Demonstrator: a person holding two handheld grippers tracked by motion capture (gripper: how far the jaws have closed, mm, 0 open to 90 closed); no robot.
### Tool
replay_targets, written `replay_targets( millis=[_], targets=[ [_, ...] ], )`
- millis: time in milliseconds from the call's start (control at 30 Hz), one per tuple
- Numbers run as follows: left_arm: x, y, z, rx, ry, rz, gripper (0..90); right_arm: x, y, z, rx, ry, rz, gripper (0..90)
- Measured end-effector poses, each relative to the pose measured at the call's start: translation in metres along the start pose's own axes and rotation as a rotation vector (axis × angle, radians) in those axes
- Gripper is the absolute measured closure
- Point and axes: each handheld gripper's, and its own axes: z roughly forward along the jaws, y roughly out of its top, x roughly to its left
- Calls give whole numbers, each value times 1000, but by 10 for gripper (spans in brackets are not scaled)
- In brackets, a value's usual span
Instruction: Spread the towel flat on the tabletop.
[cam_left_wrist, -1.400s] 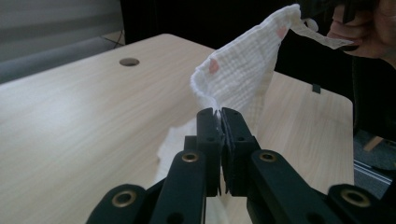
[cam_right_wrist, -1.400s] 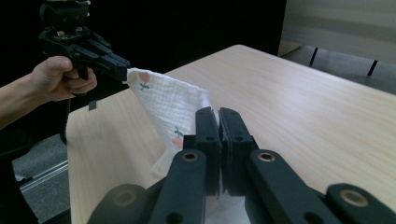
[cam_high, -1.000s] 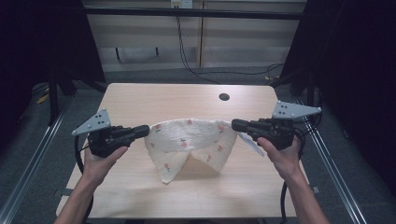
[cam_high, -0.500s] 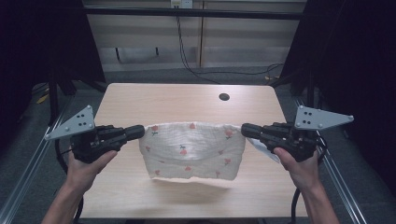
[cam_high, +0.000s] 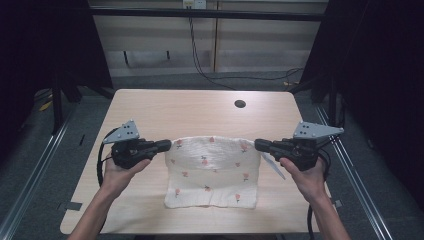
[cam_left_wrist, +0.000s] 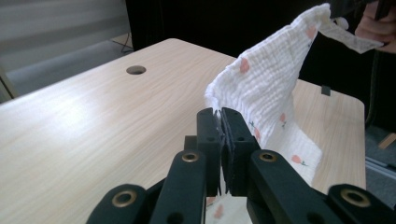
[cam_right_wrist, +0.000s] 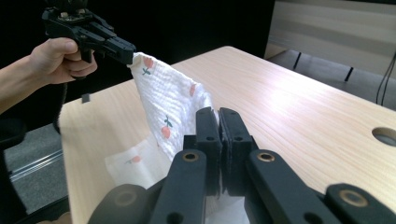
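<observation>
Both hands are spreading apart and sinking toward the counter (cam_high: 150, 107) compared with a second ago, when they were holding the cloth (cam_high: 212, 170) bunched and folded between them. Half a second ago the cloth was already stretched wide but hanging clear; now its lower half is lying flat on the counter near the person's edge, while the top edge is running taut from one pair of tongs to the other.

Left tongs (cam_high: 167, 145) are clamped tight on the cloth's upper left corner; in the left gripper view the jaws are standing pressed together with the fabric (cam_left_wrist: 266, 88) pinched between them. Right tongs (cam_high: 258, 145) are likewise squeezed shut on the upper right corner, and the right gripper view is showing the cloth (cam_right_wrist: 170, 100) rising from those jaws to the far tongs (cam_right_wrist: 125, 50).

Judging from this, the work is moving from shaking the cloth open to laying it out flat; the top edge is not yet resting on the wood, so lowering looks to be the step in hand.

As for writing, a narrow white tag (cam_high: 274, 165) is hanging from the right corner, but nothing on it is readable. The cloth is carrying a small red fruit or flower print, with no brand visible.
</observation>
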Motion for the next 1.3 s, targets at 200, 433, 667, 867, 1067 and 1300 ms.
replay_targets(
  millis=[200, 433, 667, 867, 1067, 1300],
  targets=[
    [7, -9, -2, 27, 28, -11, 871, -18, -10, 11, 13, -5, 46, 878],
    [17, -27, -10, 59, 72, -34, 871, -28, -21, 33, 26, 19, 69, 878],
    [34, -37, 9, 84, 86, -61, 871, -33, -24, 48, 53, 13, 74, 877],
    [40, -33, 23, 76, 70, -73, 871, -45, -26, 41, 43, -20, 121, 878],
    [41, -26, 37, 97, 71, -46, 871, -47, -30, 32, 54, -50, 105, 878],
    [53, -29, 56, 106, 73, -93, 871, -67, -34, 48, 74, -62, 130, 877]
  ],
)
